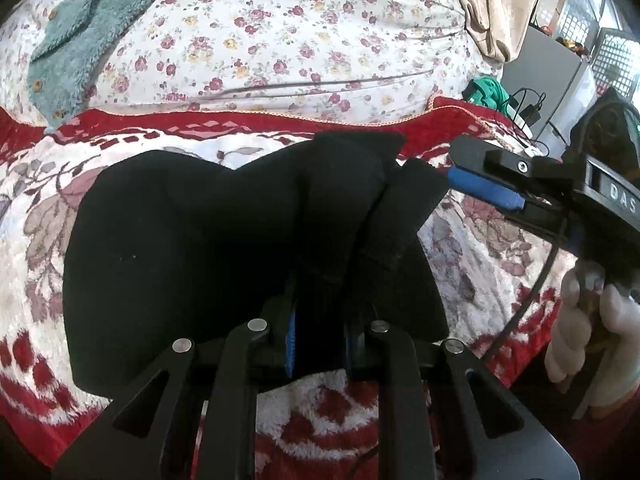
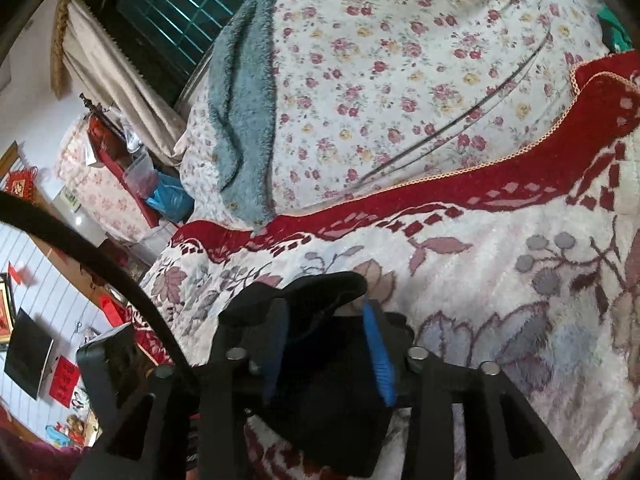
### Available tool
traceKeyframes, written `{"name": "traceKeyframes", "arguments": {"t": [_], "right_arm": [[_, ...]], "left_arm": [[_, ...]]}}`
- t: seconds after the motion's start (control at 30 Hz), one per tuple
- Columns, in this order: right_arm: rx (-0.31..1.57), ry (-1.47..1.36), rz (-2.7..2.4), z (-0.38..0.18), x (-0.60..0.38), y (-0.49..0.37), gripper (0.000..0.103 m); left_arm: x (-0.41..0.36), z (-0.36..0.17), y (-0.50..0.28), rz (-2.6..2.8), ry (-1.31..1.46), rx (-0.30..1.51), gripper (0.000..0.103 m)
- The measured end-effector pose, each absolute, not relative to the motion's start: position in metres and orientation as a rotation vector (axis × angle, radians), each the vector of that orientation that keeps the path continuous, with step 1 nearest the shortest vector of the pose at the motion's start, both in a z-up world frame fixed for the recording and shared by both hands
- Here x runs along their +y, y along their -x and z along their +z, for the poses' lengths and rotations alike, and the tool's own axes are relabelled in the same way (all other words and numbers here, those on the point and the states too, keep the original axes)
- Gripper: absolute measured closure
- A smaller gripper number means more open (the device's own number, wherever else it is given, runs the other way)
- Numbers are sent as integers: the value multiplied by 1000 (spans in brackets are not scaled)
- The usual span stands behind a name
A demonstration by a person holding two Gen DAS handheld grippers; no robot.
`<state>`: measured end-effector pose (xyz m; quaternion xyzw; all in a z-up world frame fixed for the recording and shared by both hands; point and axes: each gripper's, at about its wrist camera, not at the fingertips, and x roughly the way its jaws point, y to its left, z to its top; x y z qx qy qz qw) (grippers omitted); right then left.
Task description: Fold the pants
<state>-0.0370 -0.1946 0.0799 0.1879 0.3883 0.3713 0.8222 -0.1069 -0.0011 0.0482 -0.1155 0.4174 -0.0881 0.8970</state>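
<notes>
The black pants (image 1: pixel 208 240) lie bunched on the red and white floral blanket (image 1: pixel 60 208). My left gripper (image 1: pixel 320 340) is shut on a thick fold of the pants between its blue pads. My right gripper (image 1: pixel 472 184) shows at the right of the left wrist view, its blue pad at the pants' far edge. In the right wrist view my right gripper (image 2: pixel 324 344) holds black fabric (image 2: pixel 320 392) between its blue pads (image 2: pixel 378 360), with a fold (image 2: pixel 304 292) sticking out past the tips.
A flowered sheet (image 1: pixel 304 40) covers the bed beyond the blanket. A teal fleece garment (image 1: pixel 80 28) lies at the far left. A beige curtain (image 1: pixel 500 8) and cabinets with cables (image 1: pixel 532 112) stand at the right. Room furniture (image 2: pixel 104 168) lies left of the bed.
</notes>
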Motion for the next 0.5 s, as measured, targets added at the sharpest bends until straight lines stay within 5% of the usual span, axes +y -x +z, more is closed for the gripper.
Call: {"name": "traceKeyframes", "arguments": {"t": [0.27, 0.5], "right_arm": [[850, -381, 780, 76, -193, 51, 62], [902, -471, 759, 61, -206, 53, 55]], "left_arm": [[14, 71, 133, -281, 277, 850, 86], [7, 67, 121, -304, 308, 867, 72]]}}
